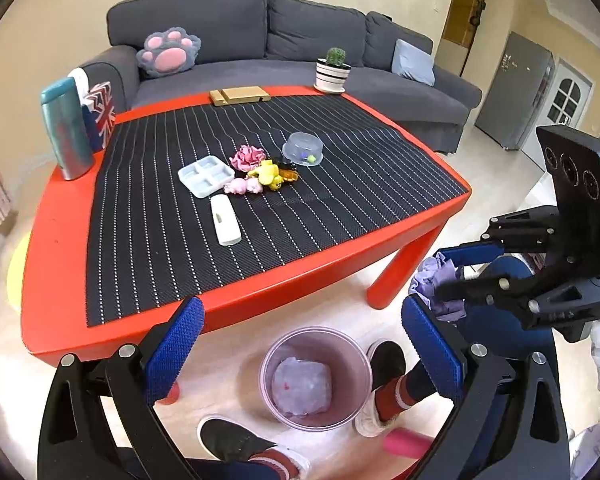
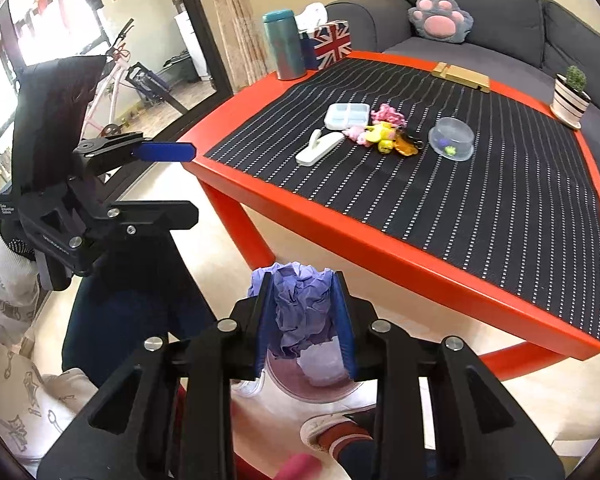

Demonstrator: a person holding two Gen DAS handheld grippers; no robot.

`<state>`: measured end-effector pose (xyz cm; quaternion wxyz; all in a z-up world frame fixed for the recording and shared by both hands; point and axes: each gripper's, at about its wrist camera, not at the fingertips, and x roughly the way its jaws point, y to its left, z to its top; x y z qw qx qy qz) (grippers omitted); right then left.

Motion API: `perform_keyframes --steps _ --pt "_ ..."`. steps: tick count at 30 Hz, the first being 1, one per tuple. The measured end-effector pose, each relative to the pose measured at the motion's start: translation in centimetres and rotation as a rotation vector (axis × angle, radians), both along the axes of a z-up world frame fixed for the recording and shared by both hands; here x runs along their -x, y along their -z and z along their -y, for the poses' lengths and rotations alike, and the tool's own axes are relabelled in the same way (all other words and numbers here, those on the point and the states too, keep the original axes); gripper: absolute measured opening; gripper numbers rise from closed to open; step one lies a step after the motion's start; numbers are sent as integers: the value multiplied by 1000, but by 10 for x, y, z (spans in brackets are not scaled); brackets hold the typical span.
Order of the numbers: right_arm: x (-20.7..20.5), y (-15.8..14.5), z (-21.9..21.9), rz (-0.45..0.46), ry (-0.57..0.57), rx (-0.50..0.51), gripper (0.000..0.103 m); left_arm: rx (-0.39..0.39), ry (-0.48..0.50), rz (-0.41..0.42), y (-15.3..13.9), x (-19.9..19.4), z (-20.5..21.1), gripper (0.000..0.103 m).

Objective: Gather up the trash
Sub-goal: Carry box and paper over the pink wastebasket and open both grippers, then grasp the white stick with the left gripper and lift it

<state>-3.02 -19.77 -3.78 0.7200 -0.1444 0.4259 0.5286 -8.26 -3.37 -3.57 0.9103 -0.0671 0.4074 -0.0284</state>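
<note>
I held my right gripper point(image 2: 304, 316) directly above the bin point(image 1: 315, 378), which stood on the floor between my feet, just in front of the table point(image 1: 260, 292). Its blue pads sat on either side of a crumpled purple wad point(image 2: 300, 316); the wad still hung between them and seemed barely gripped, so I judged this was the drop. I kept it over the bin so the wad would fall straight in. A pale wad point(image 1: 302, 386) already lay at the bottom of the bin.

My left gripper point(image 1: 300, 344) was beside the right one, also above the bin, its jaws spread wide with nothing between them.

Farther off, on the table's striped mat point(image 1: 260, 208), lay a white remote-like bar point(image 1: 225, 220), a white tray point(image 1: 206, 174), a pink wad point(image 1: 247, 156), small yellow and pink toys point(image 1: 266, 178) and an upturned clear bowl point(image 1: 303, 149). The pink wad looked like the trash left to collect.

At the far edge stood a teal flask point(image 1: 66, 128), a tissue box point(image 1: 100, 114) printed with a Union Jack, a tan box point(image 1: 240, 95) and a potted cactus point(image 1: 333, 70). Behind was a grey sofa point(image 1: 240, 28).

Small white lettering on the left gripper's body was too blurred to read.
</note>
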Motion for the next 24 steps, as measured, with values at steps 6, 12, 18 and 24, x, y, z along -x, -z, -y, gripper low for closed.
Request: perform_keyframes --steps 6,12,18,24 --pt "-4 0 3 9 40 -4 94 -6 -8 -1 0 1 -1 95" --pt "-7 0 6 5 53 -3 96 -6 -8 -8 1 1 -1 95" --pt "-9 -3 6 8 62 -6 96 -3 -10 -13 2 1 -1 95" --pt "-12 -7 8 14 81 -14 96 -2 -20 -11 0 0 -3 95"
